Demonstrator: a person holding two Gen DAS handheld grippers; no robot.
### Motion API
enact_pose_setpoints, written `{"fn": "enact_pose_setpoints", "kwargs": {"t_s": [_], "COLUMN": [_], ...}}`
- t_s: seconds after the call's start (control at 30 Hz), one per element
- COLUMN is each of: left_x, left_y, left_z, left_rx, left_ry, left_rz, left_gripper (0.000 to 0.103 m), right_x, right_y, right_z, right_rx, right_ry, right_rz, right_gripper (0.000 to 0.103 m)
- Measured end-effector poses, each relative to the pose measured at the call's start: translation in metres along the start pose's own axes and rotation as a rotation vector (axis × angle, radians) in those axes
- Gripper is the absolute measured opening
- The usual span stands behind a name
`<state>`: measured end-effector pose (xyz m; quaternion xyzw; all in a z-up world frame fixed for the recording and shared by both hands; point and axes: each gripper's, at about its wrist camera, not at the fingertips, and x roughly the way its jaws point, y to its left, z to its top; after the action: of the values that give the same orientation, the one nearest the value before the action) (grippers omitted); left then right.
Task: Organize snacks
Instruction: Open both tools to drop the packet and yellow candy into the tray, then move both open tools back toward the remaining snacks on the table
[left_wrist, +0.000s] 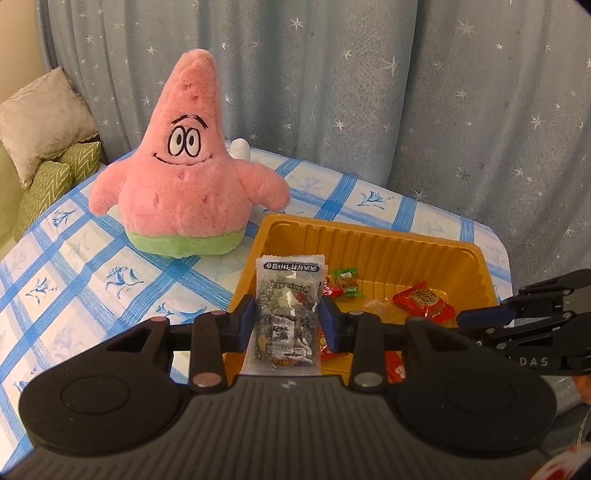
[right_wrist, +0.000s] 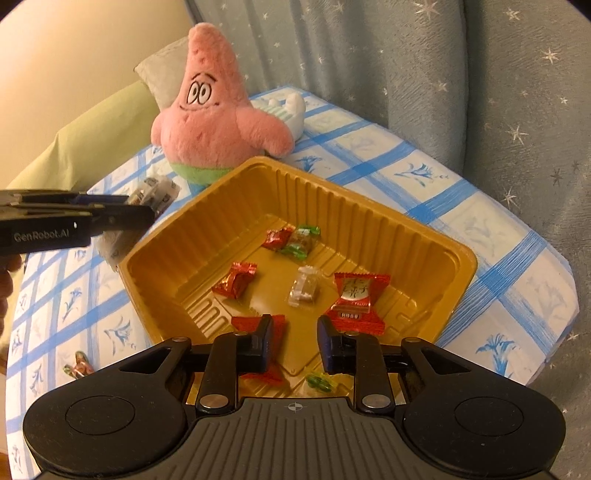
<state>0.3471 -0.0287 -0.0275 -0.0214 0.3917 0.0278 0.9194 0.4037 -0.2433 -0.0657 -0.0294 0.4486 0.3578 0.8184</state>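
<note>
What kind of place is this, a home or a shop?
Most likely a home living room: a star-print curtain, cushions on a green sofa, and a pink plush toy on a blue-checked tablecloth.

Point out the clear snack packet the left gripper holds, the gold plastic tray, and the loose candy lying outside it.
Clear snack packet (left_wrist: 287, 314), left wrist view: printed middle.
Gold plastic tray (right_wrist: 369, 206), right wrist view: ribbed far wall.
Loose red-green wrapped candy (right_wrist: 78, 368), right wrist view: wrapper middle, on tablecloth.

Your way into gold tray (right_wrist: 458, 266) open from above; plush starfish (right_wrist: 214, 110) blocks far side; right gripper (right_wrist: 293, 341) hovers over near corner.
</note>
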Motion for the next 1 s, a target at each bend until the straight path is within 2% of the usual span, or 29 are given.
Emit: {"fn": "enact_pose_setpoints", "kwargs": {"t_s": [0.17, 0.6, 0.9, 1.0], "left_x": [0.012, 0.039, 0.027, 0.016], "left_y": [-0.001, -0.007, -0.012, -0.012], "left_z": [0.002, 0.002, -0.005, -0.009], "left_rx": [0.013, 0.042, 0.039, 0.026], "left_ry": [0.017, 0.065, 0.058, 0.049], "left_rz": [0.005, 0.0, -0.019, -0.027], "left_gripper": [0.034, 0.034, 0.039, 0.045], "right_x": [-0.001, -0.006, -0.018, -0.024], "right_y": [-0.004, -0.011, -0.008, -0.005], "right_z": [0.002, 0.002, -0.003, -0.006], "right_rx": [0.024, 0.061, 0.065, 0.067], "right_ry": [-0.01, -0.036, -0.059, -0.069], "right_rz": [-0.003, -0.017, -0.026, -0.026], "right_gripper": [0.034, 0.035, 0.036, 0.037]}}
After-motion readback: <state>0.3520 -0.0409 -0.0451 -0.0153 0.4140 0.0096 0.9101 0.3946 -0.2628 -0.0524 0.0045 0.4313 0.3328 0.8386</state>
